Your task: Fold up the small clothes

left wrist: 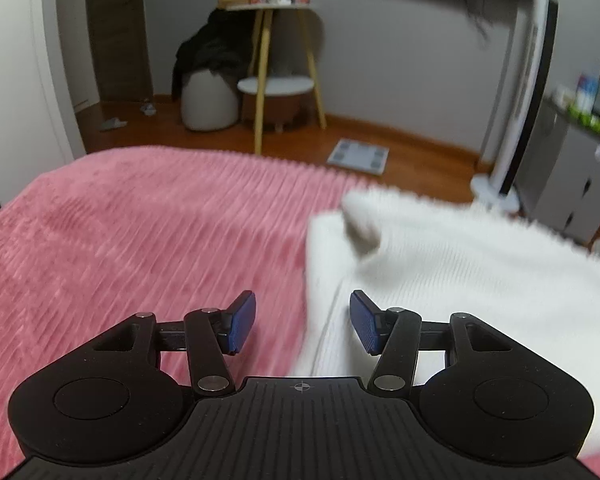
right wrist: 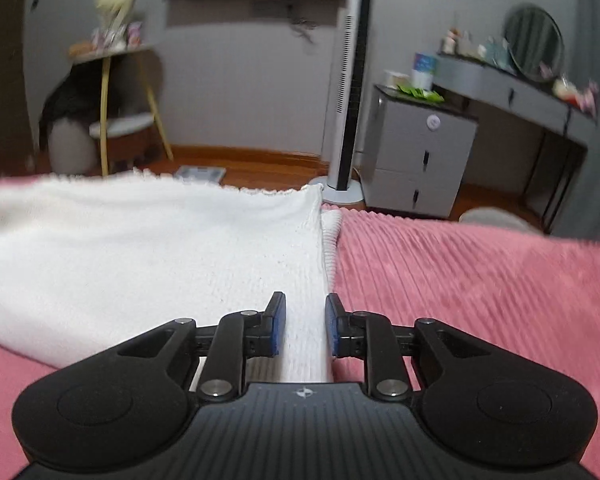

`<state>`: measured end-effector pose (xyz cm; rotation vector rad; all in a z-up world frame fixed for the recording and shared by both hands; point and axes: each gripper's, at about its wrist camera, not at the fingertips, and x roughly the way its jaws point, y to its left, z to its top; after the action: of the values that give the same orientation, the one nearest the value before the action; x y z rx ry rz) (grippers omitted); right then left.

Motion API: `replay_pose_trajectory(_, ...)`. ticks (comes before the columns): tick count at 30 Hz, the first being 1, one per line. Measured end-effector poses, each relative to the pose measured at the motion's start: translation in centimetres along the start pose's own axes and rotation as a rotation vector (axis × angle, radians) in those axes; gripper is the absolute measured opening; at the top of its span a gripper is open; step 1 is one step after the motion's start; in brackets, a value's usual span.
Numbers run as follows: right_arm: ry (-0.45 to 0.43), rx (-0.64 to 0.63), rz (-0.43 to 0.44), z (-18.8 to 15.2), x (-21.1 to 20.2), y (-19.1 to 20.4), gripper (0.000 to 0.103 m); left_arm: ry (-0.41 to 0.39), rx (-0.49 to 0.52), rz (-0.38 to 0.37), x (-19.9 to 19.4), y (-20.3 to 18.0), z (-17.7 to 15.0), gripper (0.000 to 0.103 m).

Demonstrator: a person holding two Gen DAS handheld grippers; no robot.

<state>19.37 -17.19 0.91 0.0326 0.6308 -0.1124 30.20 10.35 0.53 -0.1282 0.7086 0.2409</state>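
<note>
A white knitted garment lies on a pink ribbed blanket. In the left wrist view it fills the right half, with a fold near its top left corner. My left gripper is open and empty, its jaws straddling the garment's left edge. In the right wrist view the garment lies left and centre, its right edge running toward me. My right gripper is partly open; the garment's right edge lies between its blue pads, which do not clamp it.
Beyond the bed's far edge are wooden floor, a bathroom scale, a side table with yellow legs, a white pouf, a tower fan and a grey drawer unit beside a desk.
</note>
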Motion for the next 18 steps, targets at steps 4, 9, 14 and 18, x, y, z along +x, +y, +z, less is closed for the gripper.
replay_pose_trajectory(4, -0.026, 0.044, 0.029, -0.6, 0.5, -0.6, 0.020, -0.030, 0.036, -0.005, 0.8, -1.4, 1.7, 0.058)
replay_pose_trajectory(9, -0.031, 0.051, 0.039, -1.3, 0.8, -1.4, 0.021, 0.102, 0.024, -0.151, 5.0, -2.4, 3.2, 0.062)
replay_pose_trajectory(14, -0.071, 0.072, 0.066, -1.6, 1.9, -2.1, 0.021, 0.061, -0.033, -0.195, 6.3, -2.6, 3.3, 0.011)
replay_pose_trajectory(18, -0.096, 0.038, 0.057, -1.9, 2.3, -1.5, 0.018, -0.069, 0.127, -0.097, 5.6, -5.1, 3.0, 0.013)
